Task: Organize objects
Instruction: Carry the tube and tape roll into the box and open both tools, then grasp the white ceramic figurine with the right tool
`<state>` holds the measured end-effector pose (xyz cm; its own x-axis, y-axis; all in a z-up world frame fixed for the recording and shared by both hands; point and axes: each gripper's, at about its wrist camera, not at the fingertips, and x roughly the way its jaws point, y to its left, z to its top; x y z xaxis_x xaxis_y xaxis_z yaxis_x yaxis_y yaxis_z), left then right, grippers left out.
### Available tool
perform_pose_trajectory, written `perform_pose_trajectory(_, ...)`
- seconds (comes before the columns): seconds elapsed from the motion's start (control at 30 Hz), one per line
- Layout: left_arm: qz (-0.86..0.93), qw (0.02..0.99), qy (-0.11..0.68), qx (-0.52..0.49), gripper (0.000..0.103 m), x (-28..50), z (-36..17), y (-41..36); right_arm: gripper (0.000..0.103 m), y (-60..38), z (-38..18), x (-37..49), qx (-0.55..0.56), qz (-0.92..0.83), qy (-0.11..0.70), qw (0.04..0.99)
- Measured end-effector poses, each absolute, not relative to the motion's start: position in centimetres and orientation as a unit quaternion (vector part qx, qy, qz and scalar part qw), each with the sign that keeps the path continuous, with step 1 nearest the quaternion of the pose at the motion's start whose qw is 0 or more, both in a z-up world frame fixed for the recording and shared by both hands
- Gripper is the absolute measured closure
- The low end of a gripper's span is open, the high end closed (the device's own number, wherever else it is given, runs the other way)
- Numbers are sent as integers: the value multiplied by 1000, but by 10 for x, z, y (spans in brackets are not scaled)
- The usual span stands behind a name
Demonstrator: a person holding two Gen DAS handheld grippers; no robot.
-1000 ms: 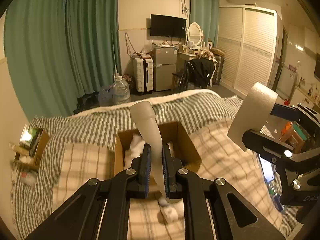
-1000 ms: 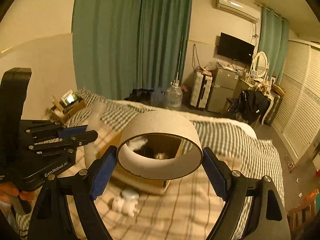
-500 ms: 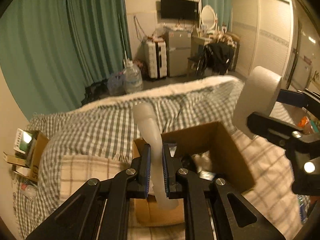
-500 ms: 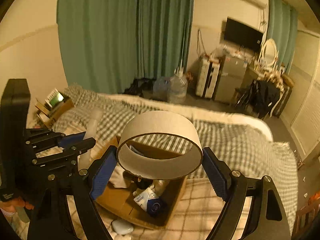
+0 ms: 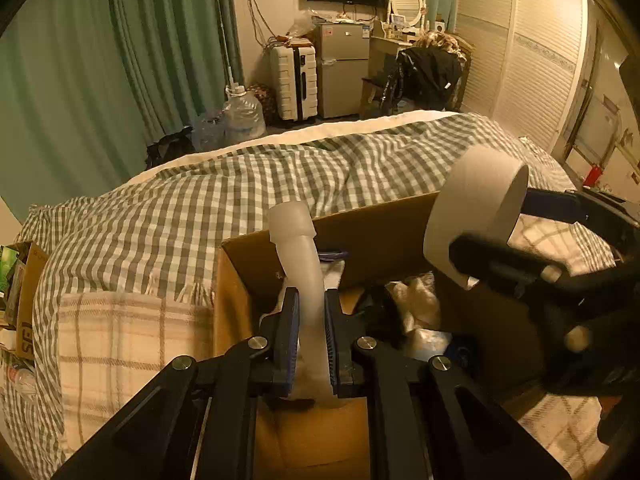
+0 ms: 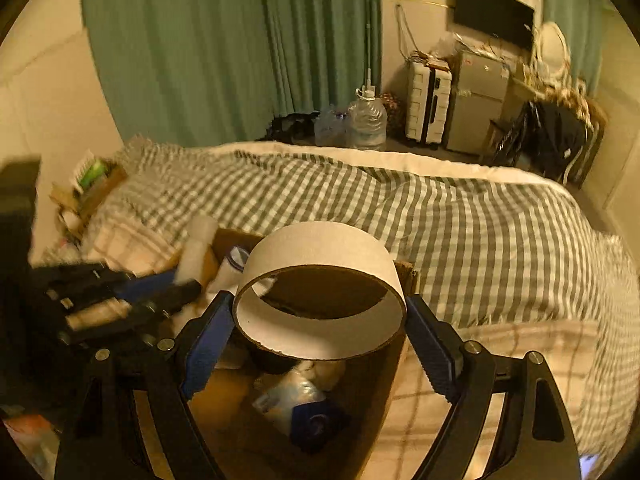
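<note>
My left gripper [image 5: 311,300] is shut on a curved translucent white tube [image 5: 298,252] and holds it over the left part of an open cardboard box [image 5: 240,264] on the bed. My right gripper [image 6: 318,328] is shut on a wide white cardboard ring [image 6: 320,256], held above the same box [image 6: 408,270]. The ring also shows in the left wrist view [image 5: 476,208], at the right over the box. The left gripper and tube [image 6: 196,248] appear at the left in the right wrist view. Several wrapped items [image 6: 296,396] lie in the box.
The box sits on a green checked duvet [image 5: 224,192] with a pale plaid blanket [image 5: 120,340] at its left. A small carton of clutter [image 5: 20,280] stands at the bed's left edge. Water jugs [image 5: 244,116], a suitcase and a fridge stand beyond the bed.
Both grippers have moved forward and down over the box, carrying the tube and the ring. The box now fills the lower part of both views.
</note>
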<state>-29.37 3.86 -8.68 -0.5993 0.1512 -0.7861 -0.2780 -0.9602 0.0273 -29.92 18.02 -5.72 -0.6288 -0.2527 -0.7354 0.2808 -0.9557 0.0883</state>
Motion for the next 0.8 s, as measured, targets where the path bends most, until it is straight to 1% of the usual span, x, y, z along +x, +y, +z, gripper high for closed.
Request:
perform_pose_trajectory(0.03, 891, 121, 72, -431, 83, -292, -84, 38, 15, 182, -52, -297, 402, -903, 13, 149)
perform_pose_trajectory(0.07, 892, 120, 69, -430, 81, -289, -80, 38, 13, 183, -46, -293, 397, -906, 14, 147)
perform_pose_trajectory(0.1, 893, 121, 65, -428, 76, -285, -75, 38, 9, 184, -38, -288, 388, -911, 18, 140)
perform_pose_trajectory(0.17, 899, 116, 61, -419, 59, -276, -61, 36, 7, 187, -23, -275, 372, -919, 30, 126)
perform_pose_trajectory(0.2, 902, 111, 61, -412, 38, -271, -54, 34, 7, 189, -13, -267, 365, -923, 35, 120)
perform_pose_trajectory(0.23, 908, 103, 61, -401, 23, -263, -44, 33, 7, 189, -6, -263, 361, -925, 36, 118)
perform_pose_trajectory(0.33, 918, 91, 61, -381, 12, -244, -20, 27, 7, 195, 19, -241, 348, -930, 39, 108)
perform_pose_trajectory(0.4, 922, 84, 69, -373, 8, -230, -3, 22, 7, 200, 38, -224, 338, -935, 42, 99)
perform_pose_trajectory(0.47, 927, 77, 72, -361, 1, -216, 12, 15, 7, 204, 56, -205, 328, -939, 50, 88)
perform_pose_trajectory(0.63, 938, 56, 65, -337, 0, -175, 38, -7, 1, 215, 87, -162, 304, -949, 61, 61)
perform_pose_trajectory(0.8, 945, 46, 46, -320, 0, -135, 52, -27, 0, 209, 100, -117, 292, -952, 70, 62)
